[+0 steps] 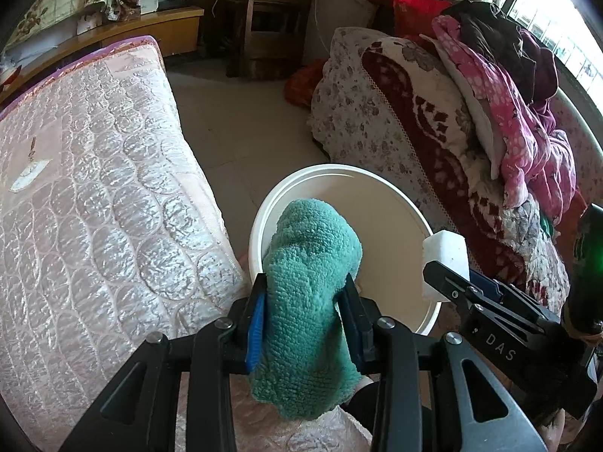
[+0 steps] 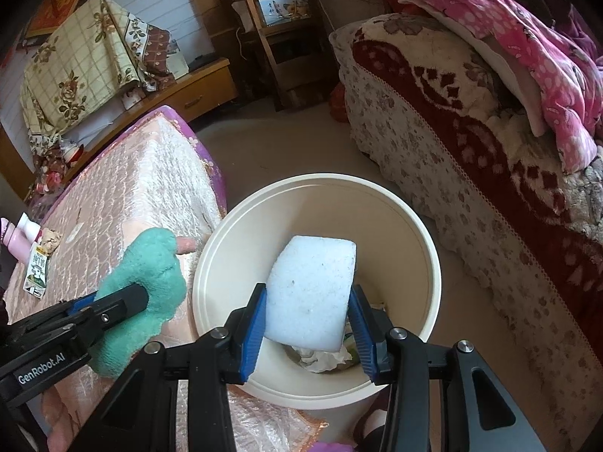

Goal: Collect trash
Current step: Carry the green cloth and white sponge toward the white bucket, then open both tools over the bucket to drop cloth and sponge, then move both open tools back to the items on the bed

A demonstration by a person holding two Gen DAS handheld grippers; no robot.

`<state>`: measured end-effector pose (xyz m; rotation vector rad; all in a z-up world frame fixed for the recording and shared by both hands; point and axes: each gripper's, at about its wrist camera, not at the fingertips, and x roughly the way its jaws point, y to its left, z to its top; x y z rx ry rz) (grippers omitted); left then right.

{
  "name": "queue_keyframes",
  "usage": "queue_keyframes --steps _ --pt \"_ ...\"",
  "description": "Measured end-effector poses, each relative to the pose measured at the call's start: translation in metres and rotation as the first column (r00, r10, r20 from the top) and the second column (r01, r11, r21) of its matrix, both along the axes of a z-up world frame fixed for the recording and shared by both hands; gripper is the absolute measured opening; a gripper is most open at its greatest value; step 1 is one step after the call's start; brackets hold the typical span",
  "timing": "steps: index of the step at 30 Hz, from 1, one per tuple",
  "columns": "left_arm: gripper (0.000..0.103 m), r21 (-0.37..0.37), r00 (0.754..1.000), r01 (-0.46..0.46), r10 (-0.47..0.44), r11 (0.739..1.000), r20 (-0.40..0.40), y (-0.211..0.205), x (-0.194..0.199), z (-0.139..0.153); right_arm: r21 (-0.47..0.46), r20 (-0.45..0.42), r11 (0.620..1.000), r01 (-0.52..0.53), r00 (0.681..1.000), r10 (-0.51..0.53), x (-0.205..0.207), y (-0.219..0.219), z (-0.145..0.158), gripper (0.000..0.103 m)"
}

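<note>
bin [image 2: 426, 263]: crumpled paper [image 2: 320, 361]; right gripper [image 2: 309, 324]: sponge [image 2: 312, 293] above

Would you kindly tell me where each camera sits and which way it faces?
Left wrist: on the left gripper, looking along its fingers, shut on the green cloth, down at the white bucket.
Right wrist: on the right gripper, holding the white foam block over that bucket.
Shared: bucket, pink mattress, both grippers.

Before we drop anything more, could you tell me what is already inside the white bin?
At the bottom of the white bin lies crumpled white paper with a bit of greenish wrapper beside it. The white sponge held in the right tongs covers the rest of the bottom.
</note>
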<state>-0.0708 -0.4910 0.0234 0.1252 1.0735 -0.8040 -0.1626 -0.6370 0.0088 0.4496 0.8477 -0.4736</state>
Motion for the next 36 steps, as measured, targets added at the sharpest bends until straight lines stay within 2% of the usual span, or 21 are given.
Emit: queue_keyframes --steps 5,7,8,11,15,22,36 --pt "0.042 -0.023 1.0 -0.006 0.005 1.0 -0.028 0.002 0.004 -0.001 -0.013 0.007 1.0 0.016 1.0 -0.016 0.0 -0.002 0.001 0.051" --pt "0.043 -0.02 0.999 -0.004 0.004 1.0 -0.034 0.004 0.004 -0.002 -0.016 0.012 1.0 0.026 1.0 -0.026 0.0 -0.002 0.002 0.066" --pt "0.044 -0.019 0.999 -0.004 0.003 1.0 -0.035 0.003 0.004 -0.002 -0.01 0.02 1.0 0.029 0.999 -0.029 -0.001 -0.003 0.003 0.067" --pt "0.044 -0.022 0.999 -0.004 0.003 1.0 -0.033 0.005 0.002 -0.002 0.006 0.035 0.999 0.041 0.999 -0.041 -0.003 -0.007 0.004 0.067" --pt "0.055 -0.043 1.0 -0.009 0.008 0.999 -0.029 0.014 0.001 0.004 0.023 0.033 0.998 0.051 0.998 -0.052 -0.004 -0.008 0.002 0.067" --pt "0.056 -0.026 0.999 -0.043 0.044 0.999 0.027 0.035 0.0 0.016 0.013 0.027 1.0 0.026 0.999 -0.026 -0.001 -0.001 0.002 0.067" --pt "0.059 0.03 0.977 -0.168 0.163 0.985 0.135 0.121 0.014 0.033 -0.057 0.044 0.988 -0.145 0.988 0.147 0.021 0.065 0.018 0.067"
